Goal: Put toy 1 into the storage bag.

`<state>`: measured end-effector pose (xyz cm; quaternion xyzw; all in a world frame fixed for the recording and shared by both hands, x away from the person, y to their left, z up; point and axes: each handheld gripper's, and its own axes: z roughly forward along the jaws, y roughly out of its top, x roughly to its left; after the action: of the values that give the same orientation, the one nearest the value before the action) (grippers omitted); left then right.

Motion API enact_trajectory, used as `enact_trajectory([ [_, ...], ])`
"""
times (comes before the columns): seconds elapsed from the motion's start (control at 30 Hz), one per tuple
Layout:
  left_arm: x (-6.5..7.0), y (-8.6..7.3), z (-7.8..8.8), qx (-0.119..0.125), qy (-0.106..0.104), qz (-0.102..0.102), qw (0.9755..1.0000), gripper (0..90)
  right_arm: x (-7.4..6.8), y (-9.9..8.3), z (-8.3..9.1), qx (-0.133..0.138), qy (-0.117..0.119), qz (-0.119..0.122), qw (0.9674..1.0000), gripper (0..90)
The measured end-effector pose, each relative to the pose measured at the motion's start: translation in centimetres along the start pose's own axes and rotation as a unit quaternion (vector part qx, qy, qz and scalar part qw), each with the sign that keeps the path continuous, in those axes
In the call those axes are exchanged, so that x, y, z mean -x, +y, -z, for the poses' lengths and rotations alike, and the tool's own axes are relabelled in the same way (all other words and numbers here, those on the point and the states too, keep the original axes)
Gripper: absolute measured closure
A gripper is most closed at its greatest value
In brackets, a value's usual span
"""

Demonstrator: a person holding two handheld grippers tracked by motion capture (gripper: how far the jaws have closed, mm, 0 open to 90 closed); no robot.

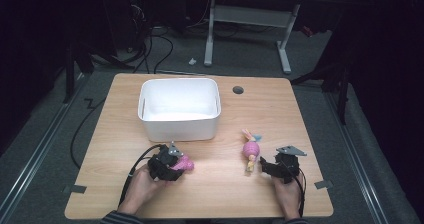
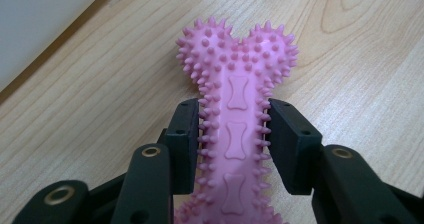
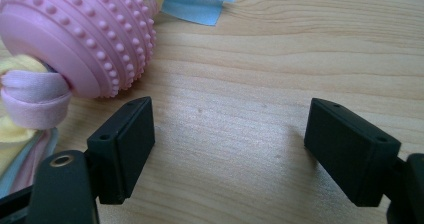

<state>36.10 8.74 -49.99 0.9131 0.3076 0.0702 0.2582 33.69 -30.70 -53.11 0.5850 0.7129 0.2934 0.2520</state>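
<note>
A pink spiky rubber bone (image 2: pixel 235 119) lies on the wooden table, and my left gripper (image 2: pixel 234 134) is shut on its shaft, both pads pressed against the nubs. In the high view the left gripper (image 1: pixel 172 165) sits near the table's front left with the pink bone (image 1: pixel 186 163) poking out to its right. A pink studded ball with cloth strips (image 3: pixel 75 34) lies on the table, just left of my right gripper (image 3: pixel 227 139), which stands open over bare wood. From above, the right gripper (image 1: pixel 267 165) rests beside the ball toy (image 1: pixel 250 151).
A white plastic bin (image 1: pixel 179 109) stands behind the grippers at the table's middle. A round cable hole (image 1: pixel 238 90) lies to the bin's right. The table's front edge is close to both hands.
</note>
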Motion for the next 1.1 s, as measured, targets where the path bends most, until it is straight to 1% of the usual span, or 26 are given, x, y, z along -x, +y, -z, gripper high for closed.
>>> enact_trajectory([
  [0.13, 0.0, 0.0, 0.0, 0.0, 0.0, -0.003, 1.0, 58.4, 0.0, 0.0, 0.0, 0.0, 0.0, 0.0, 1.0, 20.1],
  [0.4, 0.0, 0.0, 0.3, 0.001, -0.004, 0.002, 1.0, 58.7, 0.0, 0.0, 0.0, 0.0, 0.0, 0.002, 1.0, 20.2],
  [0.73, -0.2, -0.2, 1.2, 0.017, -0.011, 0.013, 0.9997, 58.7, 0.0, 0.0, 0.0, 0.001, 0.002, 0.003, 1.0, 20.3],
  [0.8, -0.2, -0.3, 1.5, 0.021, -0.015, 0.017, 0.9995, 58.7, -0.1, 0.0, 0.0, 0.0, 0.002, 0.002, 1.0, 20.3],
  [0.87, -0.3, -0.3, 2.0, 0.03, -0.015, 0.019, 0.9992, 58.7, -0.1, 0.0, 0.0, 0.0, 0.002, 0.002, 1.0, 20.3],
  [0.93, -0.4, -0.3, 2.2, 0.032, -0.016, 0.02, 0.9992, 58.8, -0.1, 0.0, 0.0, 0.0, 0.002, 0.003, 1.0, 20.3],
  [0.97, -0.4, -0.3, 2.6, 0.035, -0.011, 0.019, 0.9991, 58.8, -0.1, 0.0, 0.0, 0.001, 0.001, 0.002, 1.0, 20.3],
  [1.07, -0.5, -0.2, 3.1, 0.039, -0.009, 0.018, 0.999, 58.8, -0.1, 0.0, 0.0, 0.001, 0.001, 0.002, 1.0, 20.3],
  [1.1, -0.6, -0.1, 3.6, 0.043, -0.01, 0.018, 0.9988, 58.8, -0.1, 0.0, 0.0, 0.001, 0.001, 0.002, 1.0, 20.3],
])
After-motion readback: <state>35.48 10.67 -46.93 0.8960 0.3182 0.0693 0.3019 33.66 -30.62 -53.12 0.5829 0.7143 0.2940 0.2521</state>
